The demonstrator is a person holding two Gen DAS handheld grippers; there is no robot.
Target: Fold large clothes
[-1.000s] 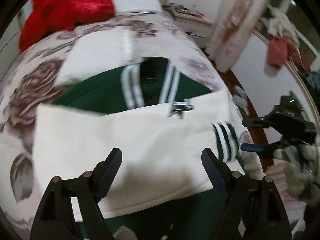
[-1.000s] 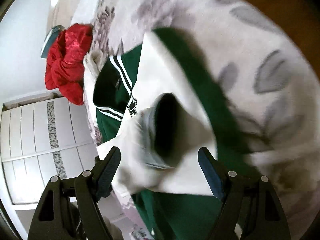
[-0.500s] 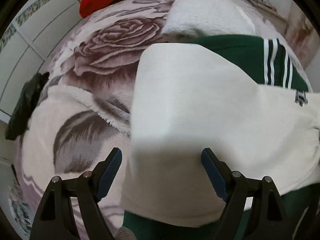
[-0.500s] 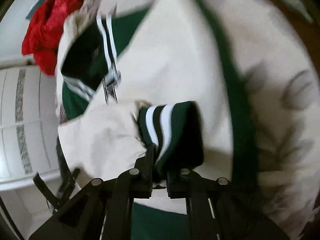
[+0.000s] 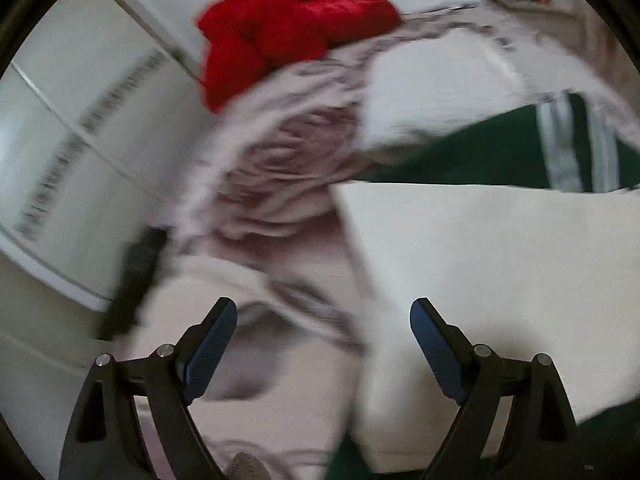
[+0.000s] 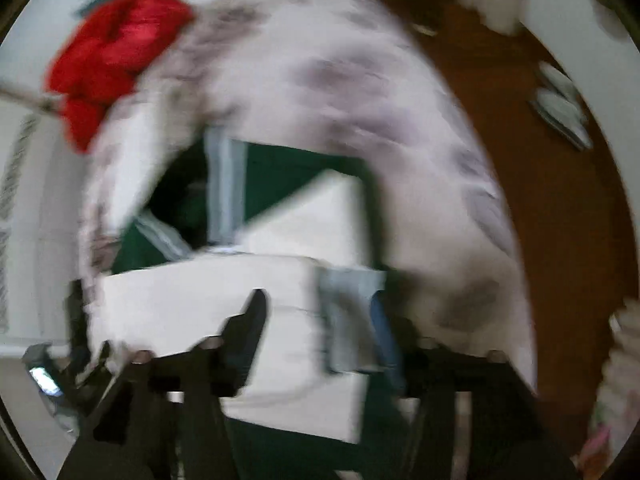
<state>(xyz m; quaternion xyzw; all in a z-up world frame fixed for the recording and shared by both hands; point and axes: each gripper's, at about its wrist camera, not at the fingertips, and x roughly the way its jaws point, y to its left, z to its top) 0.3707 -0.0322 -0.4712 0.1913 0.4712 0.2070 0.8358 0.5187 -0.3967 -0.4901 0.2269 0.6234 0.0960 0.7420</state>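
- One green-and-cream jacket (image 5: pixel 500 248), spread on the bed (image 5: pixel 280 184), body toward the near edge, striped collar (image 5: pixel 576 148) toward the far end.
- In the left wrist view: left gripper (image 5: pixel 324 354) with jaws spread wide, just been opening further, nothing clasped between the blue pads (image 5: pixel 438 354).
- Cream sleeve panel under and beyond the right-hand pad; its edge running down between the two fingers; floral blanket under the left-hand finger.
- In the right wrist view: right gripper (image 6: pixel 320 328) heavily blurred, jaws parted, just been opening again after a full squeeze.
- Two cream sleeves (image 6: pixel 224 304) folded across the green front, one lying level, the other slanting above it.
- Striped cuff (image 6: pixel 350 320) lying between the right fingers, close against the right-hand pad; whether pad and cuff touch, cannot tell through the blur; no pinch visible.
- One red garment (image 5: pixel 292 28), heaped at the far left corner of the bed, well apart from the jacket.
- One white pillow or folded cloth (image 5: pixel 432 92) just beyond the jacket's shoulder.
- White wardrobe doors (image 5: pixel 72 140) beside the bed's left edge; brown floor (image 6: pixel 540 152) along the right edge.
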